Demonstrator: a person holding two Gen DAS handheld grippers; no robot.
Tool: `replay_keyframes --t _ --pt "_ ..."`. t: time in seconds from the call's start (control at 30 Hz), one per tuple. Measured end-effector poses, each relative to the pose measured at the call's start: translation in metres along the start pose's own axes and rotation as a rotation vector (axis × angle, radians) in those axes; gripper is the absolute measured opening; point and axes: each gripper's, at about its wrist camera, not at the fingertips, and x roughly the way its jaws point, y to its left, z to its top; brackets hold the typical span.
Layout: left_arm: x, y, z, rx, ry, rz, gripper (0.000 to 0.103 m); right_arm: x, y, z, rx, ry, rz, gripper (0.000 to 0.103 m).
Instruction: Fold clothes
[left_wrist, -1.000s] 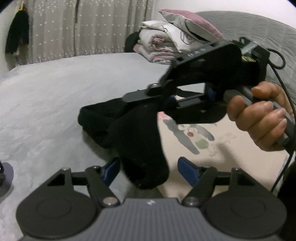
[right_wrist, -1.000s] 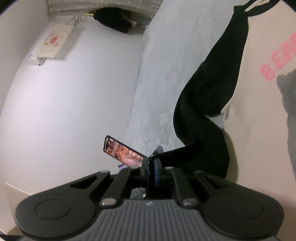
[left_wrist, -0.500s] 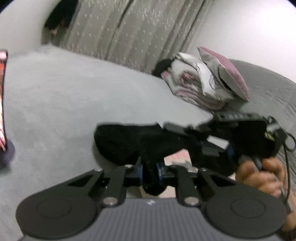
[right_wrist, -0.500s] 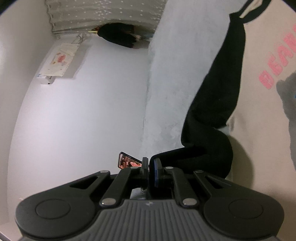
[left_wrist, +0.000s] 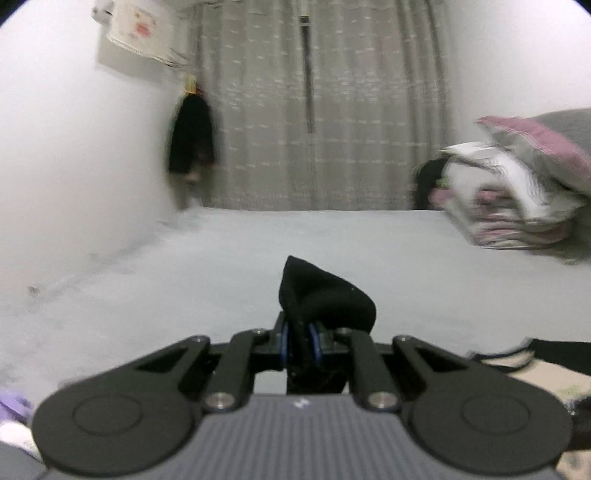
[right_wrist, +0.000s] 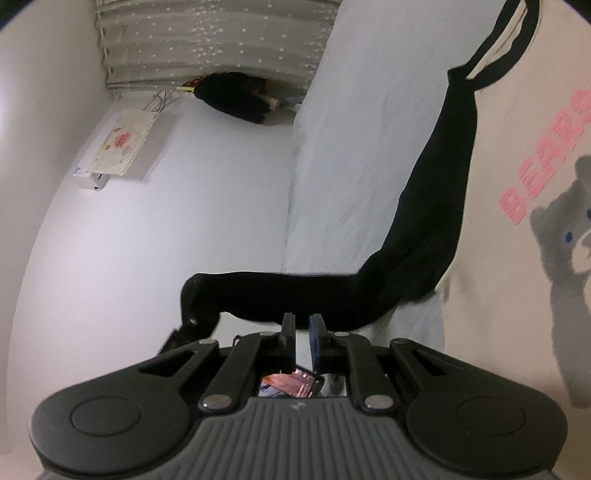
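A cream sweatshirt (right_wrist: 517, 295) with a grey bear print and pink letters lies flat on the grey bed cover (left_wrist: 184, 295). Its black sleeve (right_wrist: 436, 203) runs down from the shoulder, bends, and stretches leftward across the tips of my right gripper (right_wrist: 301, 325). That gripper's jaws are starting to open, with the sleeve's lower edge still caught between the tips. My left gripper (left_wrist: 299, 332) is shut on the sleeve's cuff (left_wrist: 325, 299), which stands up in a black peak above the bed. A strip of the sweatshirt (left_wrist: 535, 373) shows at the lower right of the left wrist view.
A pile of folded bedding topped by a pillow (left_wrist: 517, 192) sits at the bed's far right. A grey curtain (left_wrist: 314, 110) hangs behind the bed, with a dark garment (left_wrist: 192, 140) on the wall beside it. A phone (right_wrist: 291, 384) shows under the right gripper.
My left gripper closed on the sleeve cuff and lifted it, swinging up to face the curtain. The sleeve is now pulled sideways across the right gripper, which has hardly moved.
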Motion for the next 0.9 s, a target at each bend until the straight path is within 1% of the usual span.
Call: replay_keyframes --t 0.1,0.33,0.53,0.67,0.73,0.8,0.83,0.9 --pt "0.018 0.015 0.017 0.011 0.013 0.095 0.011 -0.003 0.001 0.002 -0.004 -0.011 -0.012 0.013" --pt "0.057 0.041 0.042 0.024 0.107 0.209 0.011 -0.008 -0.003 0.0 -0.005 -0.012 -0.02 0.013" --pt "0.079 0.067 0.043 0.048 0.241 0.261 0.014 -0.007 -0.004 0.0 -0.003 -0.011 -0.025 0.013" --pt "0.091 0.084 0.041 0.022 0.346 0.299 0.018 -0.005 -0.005 0.001 -0.003 -0.009 -0.027 0.013" --pt "0.095 0.09 0.038 0.021 0.383 0.333 0.021 -0.006 -0.005 0.001 -0.003 -0.009 -0.026 0.013" --pt "0.094 0.094 0.04 0.038 0.374 0.373 0.023 -0.006 -0.005 0.002 -0.003 -0.01 -0.025 0.013" --pt "0.093 0.095 0.041 0.046 0.368 0.392 0.027 -0.006 -0.004 0.002 -0.003 -0.011 -0.024 0.013" --pt "0.09 0.101 0.046 0.03 0.357 0.398 0.032 -0.006 -0.005 0.002 -0.002 -0.011 -0.023 0.013"
